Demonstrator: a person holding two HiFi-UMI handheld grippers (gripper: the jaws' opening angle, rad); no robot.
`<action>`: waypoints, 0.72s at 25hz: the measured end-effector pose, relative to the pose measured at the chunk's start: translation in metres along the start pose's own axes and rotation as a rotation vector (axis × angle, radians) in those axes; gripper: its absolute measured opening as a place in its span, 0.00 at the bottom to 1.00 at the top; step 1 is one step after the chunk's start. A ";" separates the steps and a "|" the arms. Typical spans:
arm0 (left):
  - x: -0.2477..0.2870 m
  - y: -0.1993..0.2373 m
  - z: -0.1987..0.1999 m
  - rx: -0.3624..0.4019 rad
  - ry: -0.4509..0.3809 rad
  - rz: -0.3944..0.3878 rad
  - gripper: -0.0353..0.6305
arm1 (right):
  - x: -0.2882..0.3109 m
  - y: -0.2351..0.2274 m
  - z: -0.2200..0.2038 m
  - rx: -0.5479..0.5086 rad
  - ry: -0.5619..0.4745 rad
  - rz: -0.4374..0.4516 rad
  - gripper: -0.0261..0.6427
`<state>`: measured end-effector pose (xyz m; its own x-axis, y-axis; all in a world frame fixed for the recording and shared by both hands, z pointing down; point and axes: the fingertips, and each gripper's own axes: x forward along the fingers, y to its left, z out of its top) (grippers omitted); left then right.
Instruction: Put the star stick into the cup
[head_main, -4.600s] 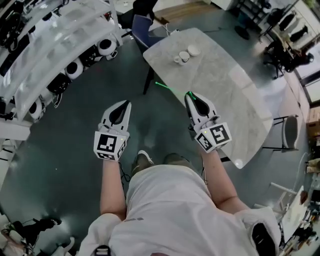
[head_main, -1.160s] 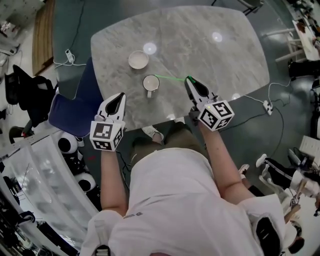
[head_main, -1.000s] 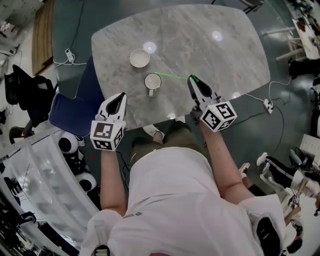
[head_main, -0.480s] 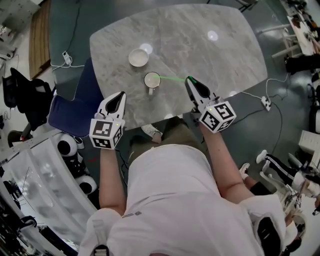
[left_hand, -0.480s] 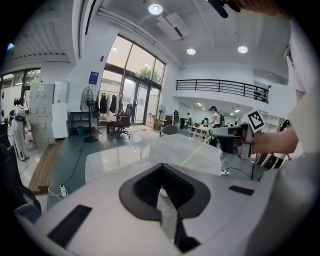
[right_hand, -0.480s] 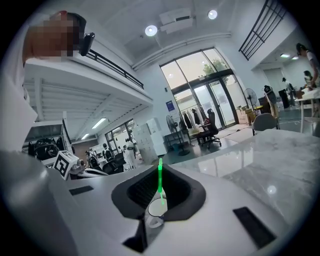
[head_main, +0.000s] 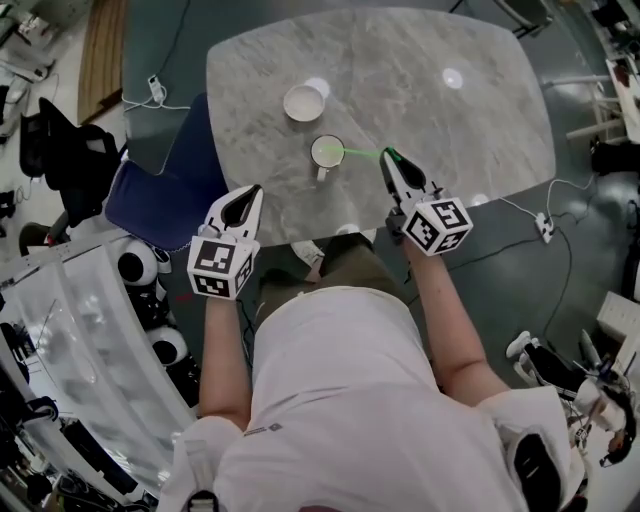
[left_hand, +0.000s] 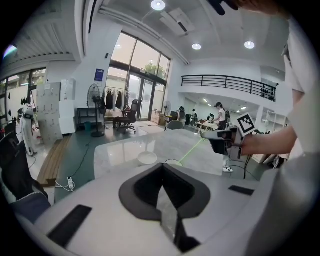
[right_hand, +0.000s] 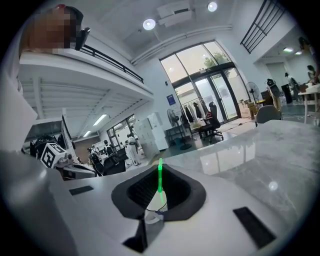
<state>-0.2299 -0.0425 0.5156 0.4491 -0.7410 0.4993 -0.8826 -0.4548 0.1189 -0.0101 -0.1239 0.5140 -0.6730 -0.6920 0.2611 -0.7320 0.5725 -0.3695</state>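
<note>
A white cup (head_main: 327, 152) stands on the marble table (head_main: 450, 130) near its front edge, also seen in the left gripper view as the cup (left_hand: 174, 162). My right gripper (head_main: 389, 157) is shut on a thin green stick (head_main: 365, 153), which points left, its far end reaching the cup's right rim. From the right gripper view the stick (right_hand: 160, 176) rises straight out between the closed jaws of that gripper (right_hand: 159, 200). My left gripper (head_main: 248, 194) hovers off the table's front left corner, shut and empty; in its own view its jaws (left_hand: 163, 197) meet in a line.
A white bowl (head_main: 305, 102) sits just behind and left of the cup. A blue chair (head_main: 165, 190) stands at the table's left side. White machines (head_main: 135, 270) line the floor at lower left. A cable and power strip (head_main: 545, 225) lie on the floor at right.
The whole view has shifted a little. My right gripper and the stick have come slightly closer to the cup. The left gripper keeps its place beside the table.
</note>
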 end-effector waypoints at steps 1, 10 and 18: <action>-0.002 0.002 -0.004 -0.005 0.004 0.008 0.06 | 0.004 0.001 -0.004 0.000 0.006 0.007 0.08; -0.015 0.006 -0.021 -0.030 0.032 0.063 0.06 | 0.022 -0.004 -0.025 0.015 0.027 0.033 0.08; -0.021 0.003 -0.028 -0.033 0.049 0.086 0.06 | 0.029 -0.009 -0.025 0.020 0.028 0.041 0.09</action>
<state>-0.2463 -0.0146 0.5292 0.3647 -0.7512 0.5502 -0.9221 -0.3736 0.1012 -0.0251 -0.1379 0.5476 -0.7053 -0.6554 0.2701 -0.7016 0.5909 -0.3982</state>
